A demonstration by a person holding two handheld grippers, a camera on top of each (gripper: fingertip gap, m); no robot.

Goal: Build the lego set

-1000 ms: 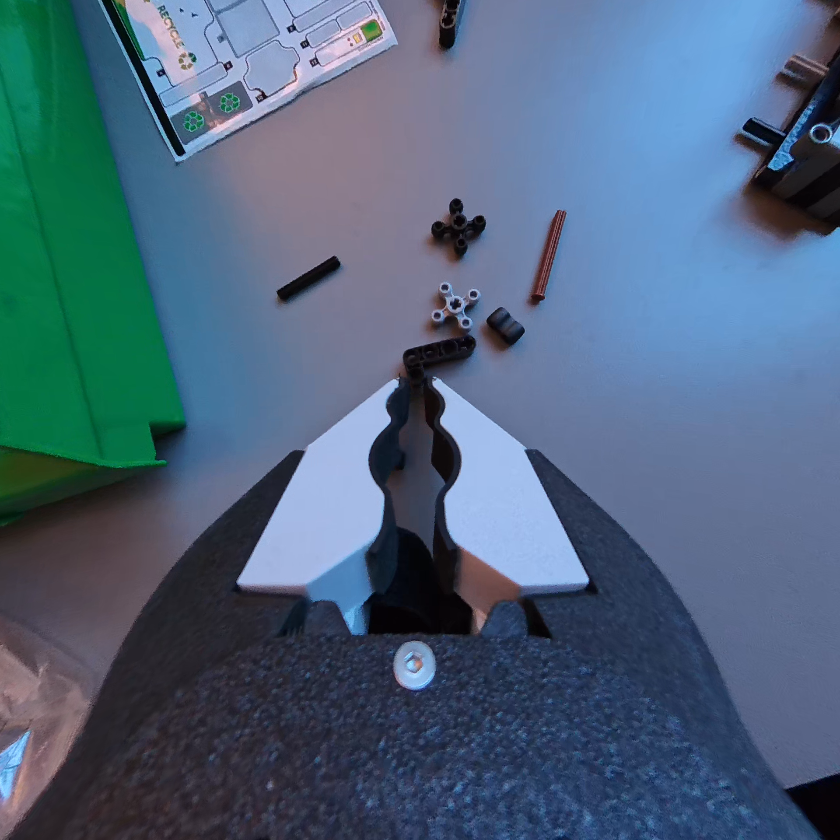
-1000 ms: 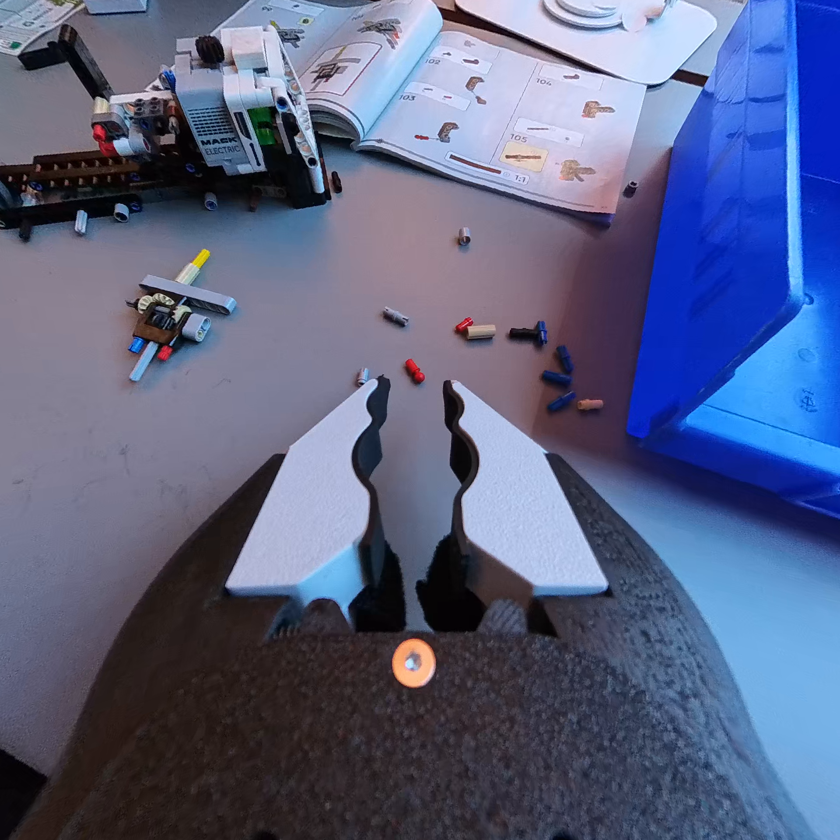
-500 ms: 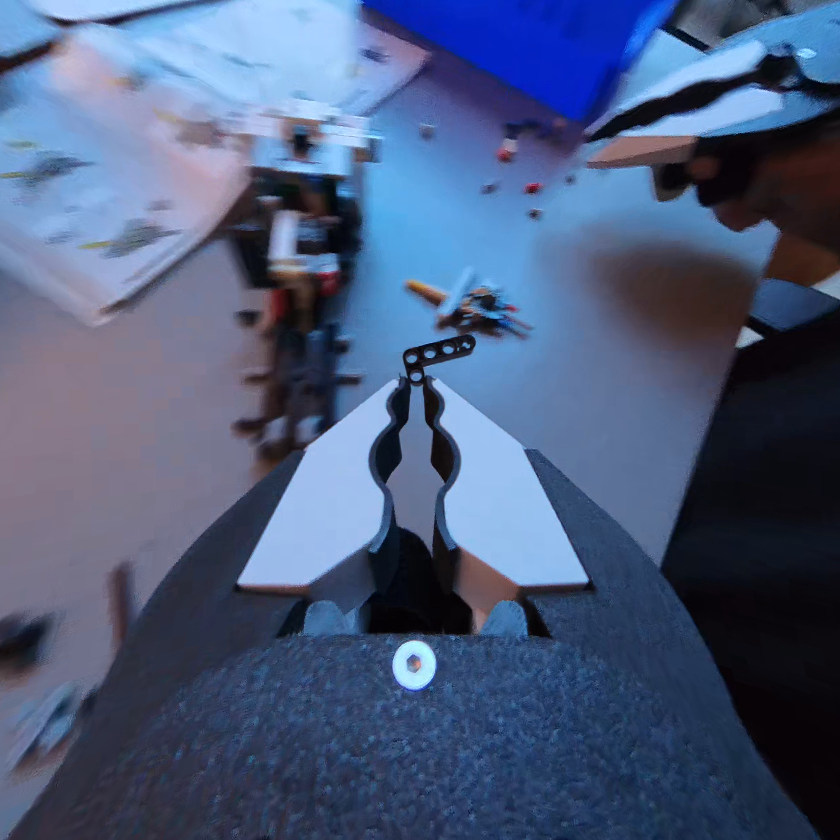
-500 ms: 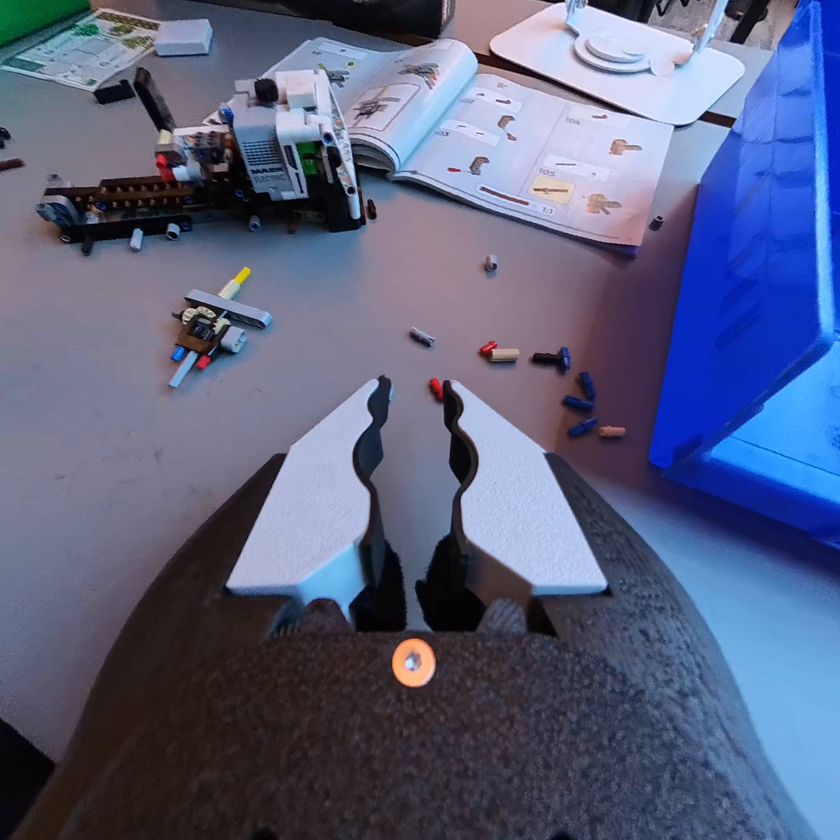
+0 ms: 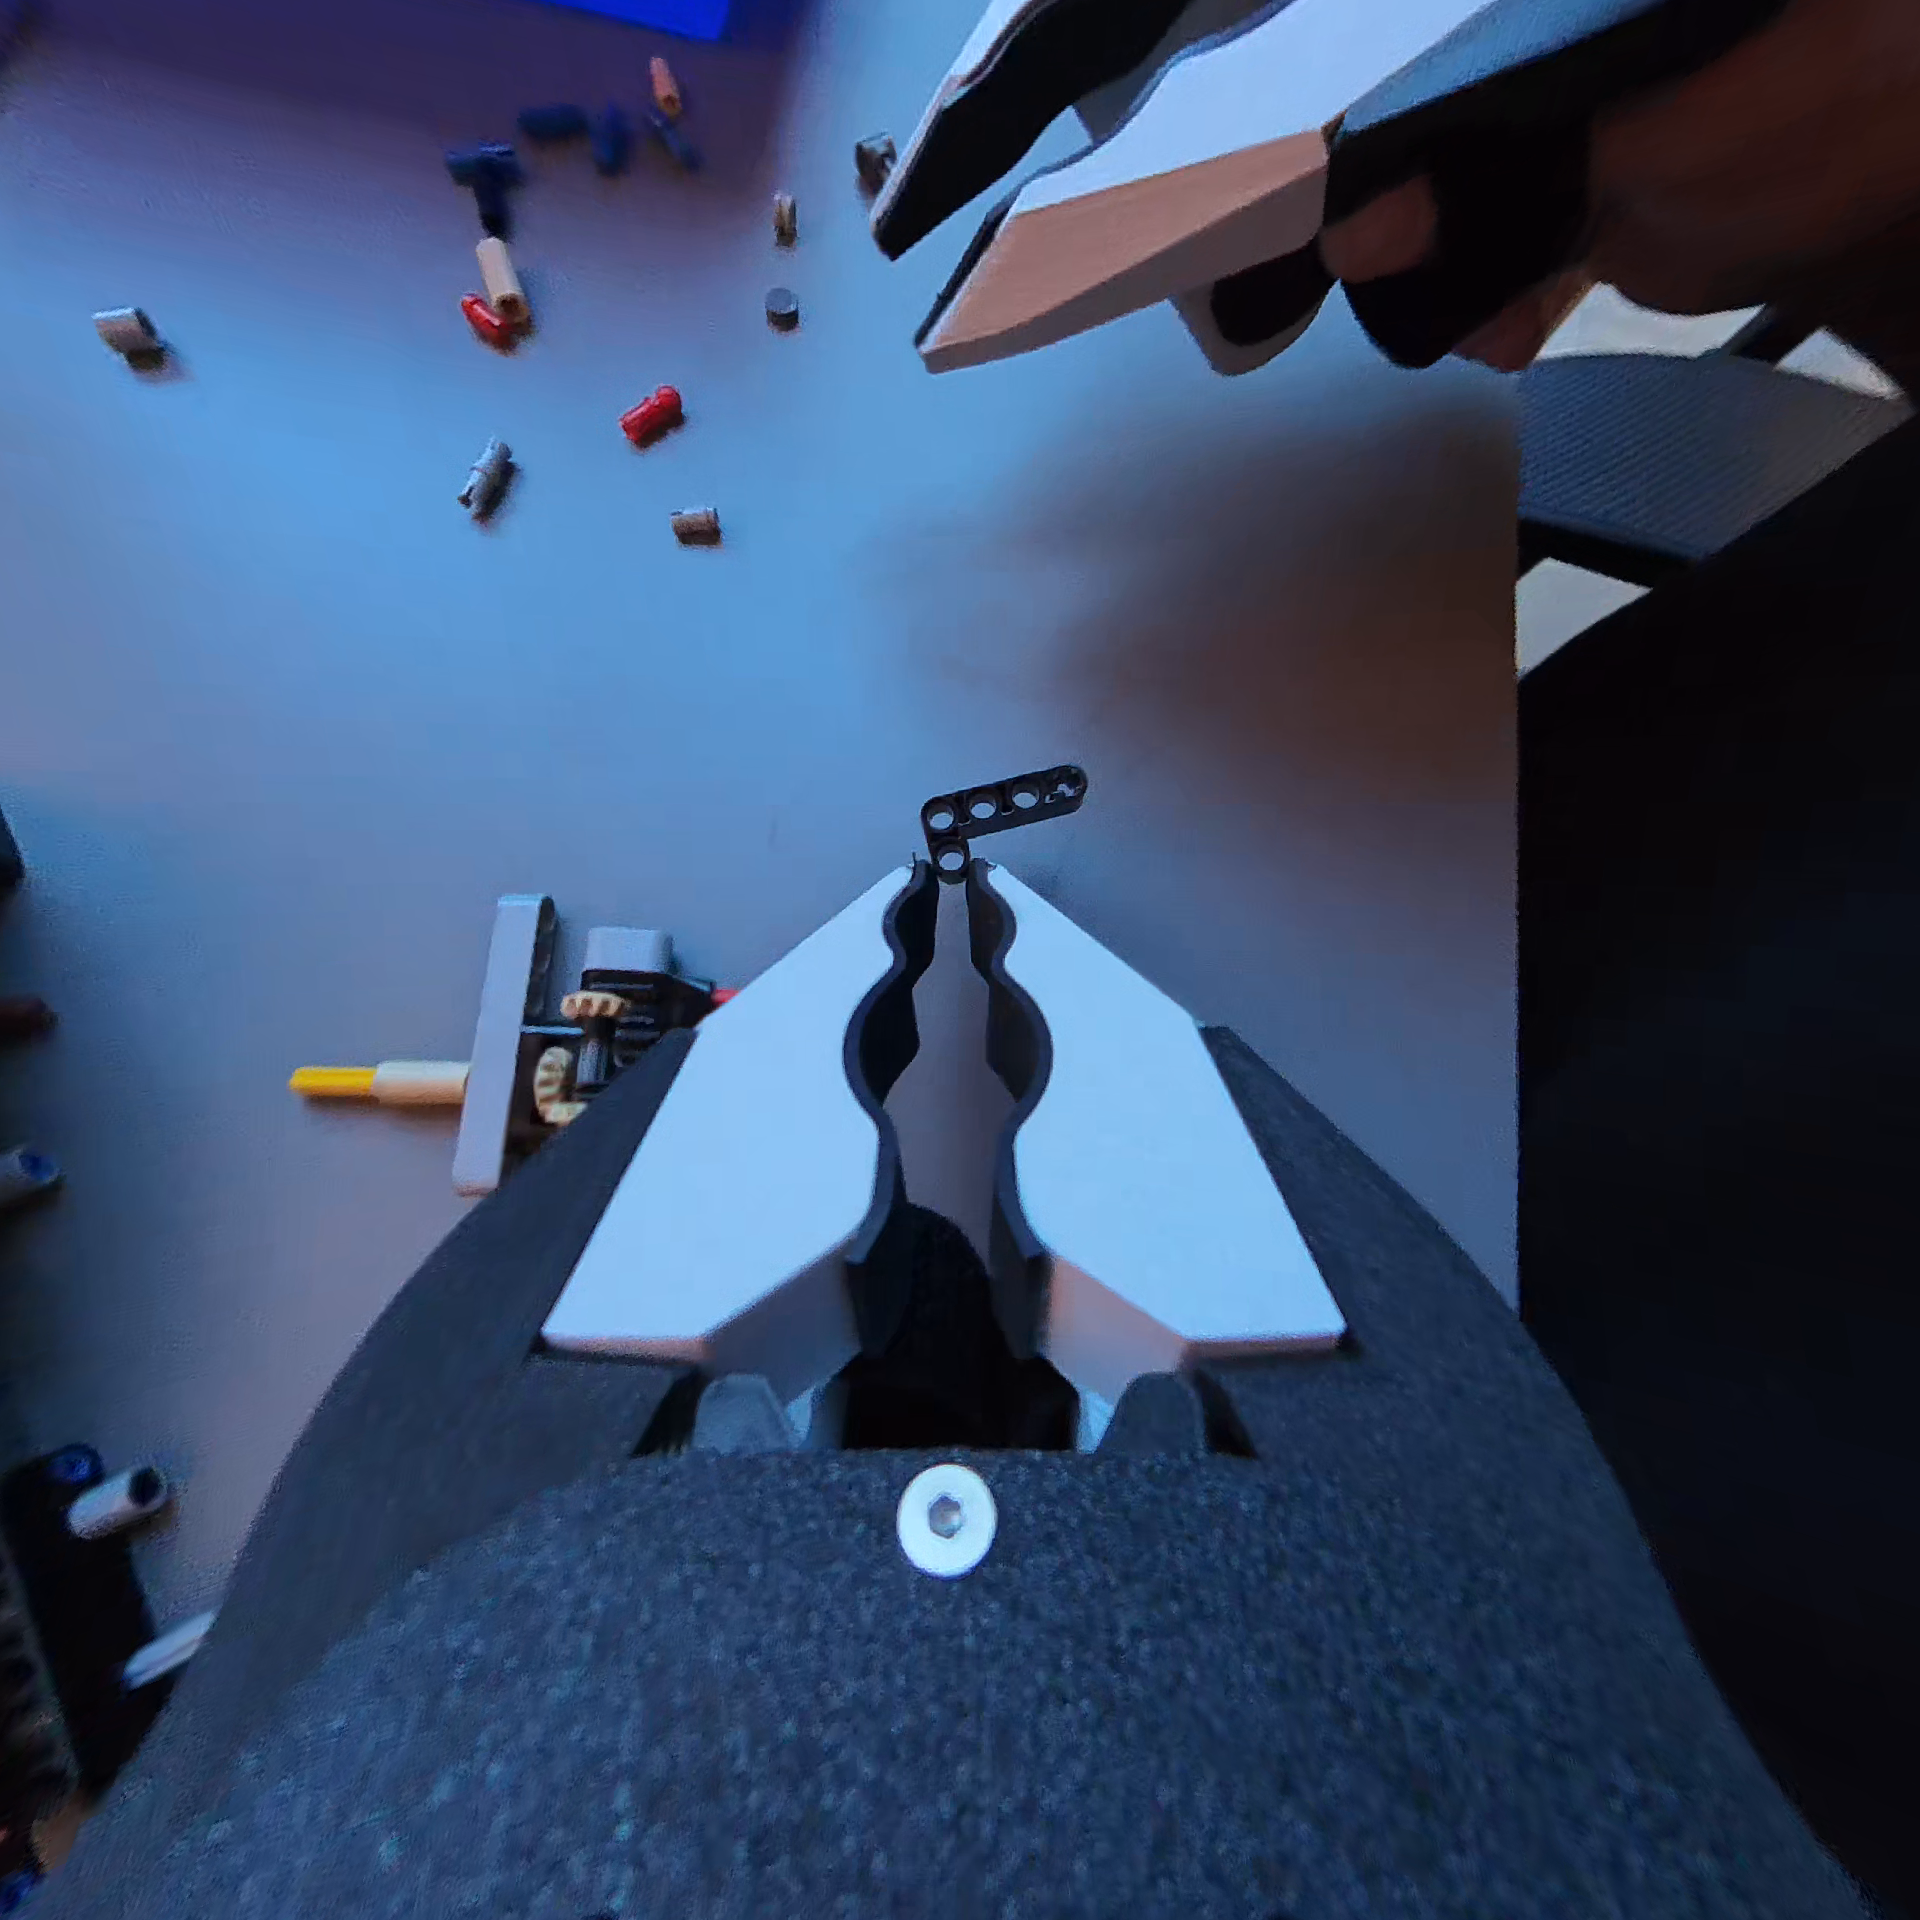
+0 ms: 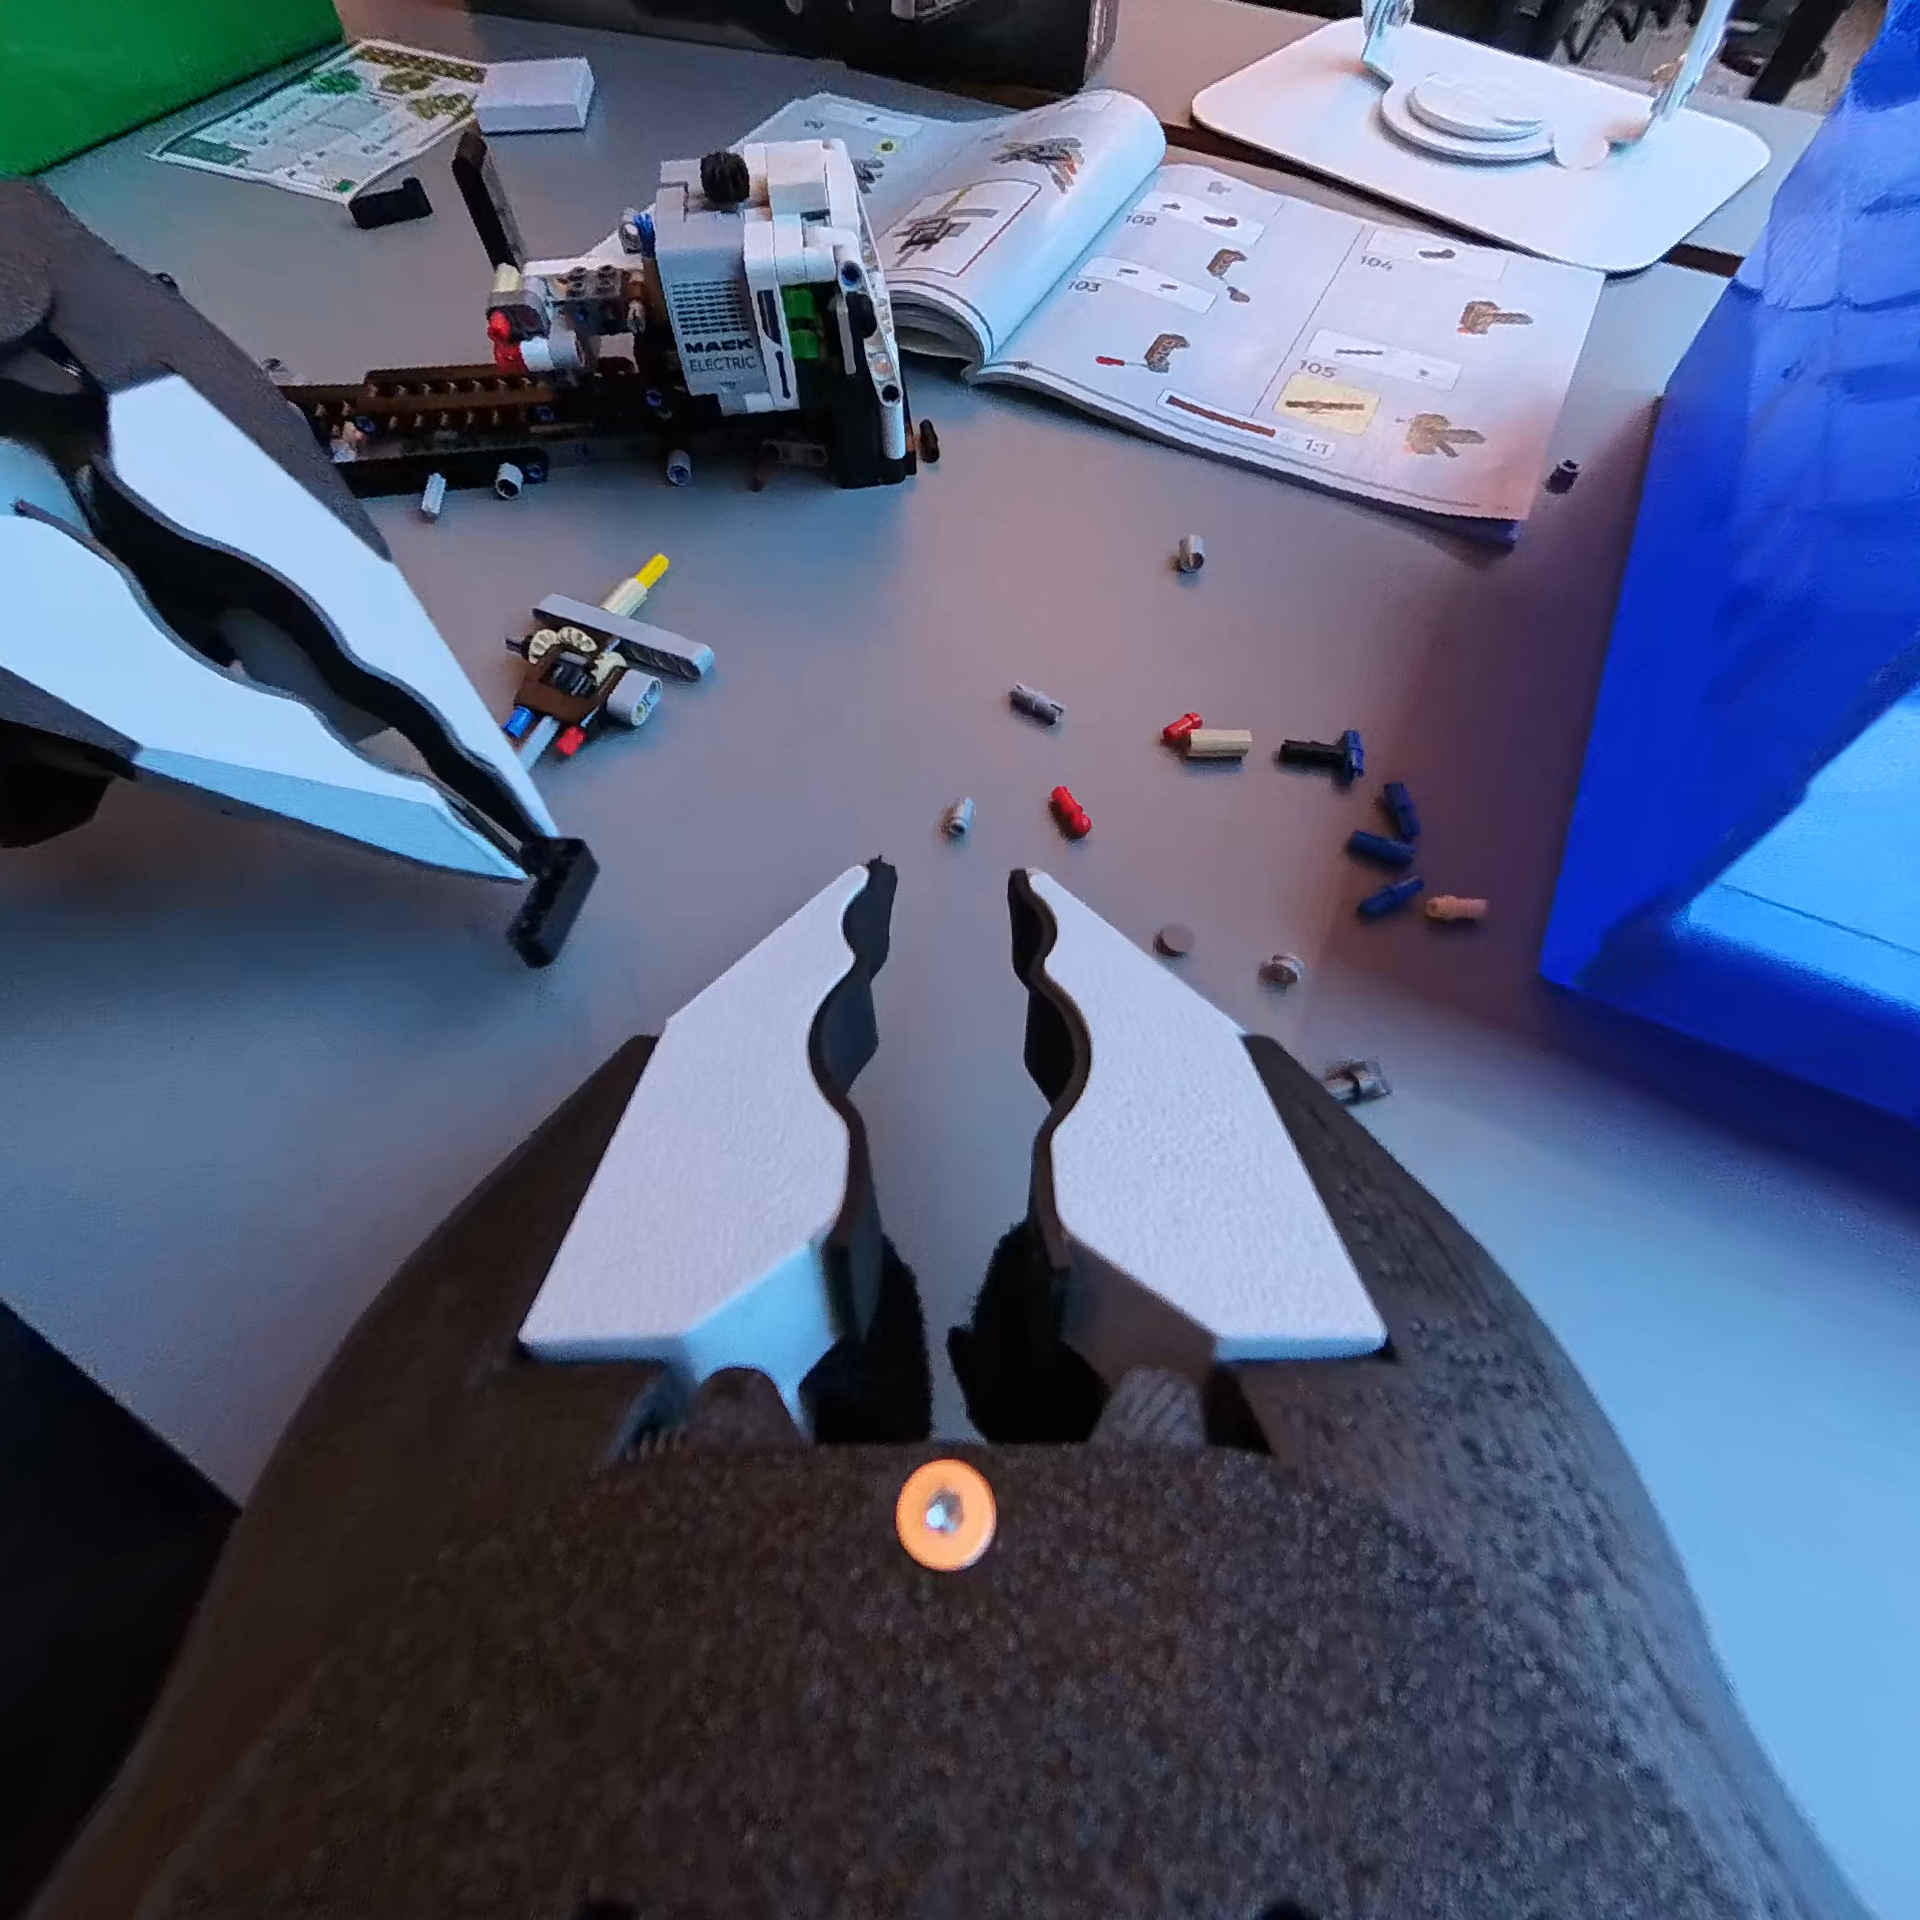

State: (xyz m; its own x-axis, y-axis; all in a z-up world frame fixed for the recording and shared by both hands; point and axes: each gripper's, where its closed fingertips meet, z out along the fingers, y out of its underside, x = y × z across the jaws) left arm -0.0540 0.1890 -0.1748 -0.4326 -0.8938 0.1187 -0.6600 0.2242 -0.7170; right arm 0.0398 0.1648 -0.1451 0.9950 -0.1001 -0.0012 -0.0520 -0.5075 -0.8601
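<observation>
My left gripper [image 5: 951, 871] is shut on a small black L-shaped beam [image 5: 1003, 810] and holds it above the grey table. The same gripper [image 6: 525, 857] shows at the left of the right wrist view with the beam [image 6: 551, 900] at its tips. My right gripper [image 6: 948, 875] is open and empty, hovering over the table; it also shows in the left wrist view [image 5: 914, 281] at the top right. A small gear sub-assembly [image 6: 597, 670] with a yellow axle lies ahead on the left. The partly built white truck [image 6: 727, 312] stands behind it.
Several loose pins, a red one [image 6: 1068, 810] and blue ones [image 6: 1382, 847] among them, lie ahead of my right gripper. A blue bin [image 6: 1766, 623] stands at the right. The open instruction booklet [image 6: 1247, 312] lies at the back. A green box [image 6: 156, 62] is at the far left. About 11 cm separates my left fingertips from my right. The left tips stand about 15 cm off the partly built white truck [image 6: 727, 312].
My left gripper lifted the black beam off the table, swung to the right toward the middle, and now holds it near my right gripper. My right gripper pulled back and rose slightly, still open.
</observation>
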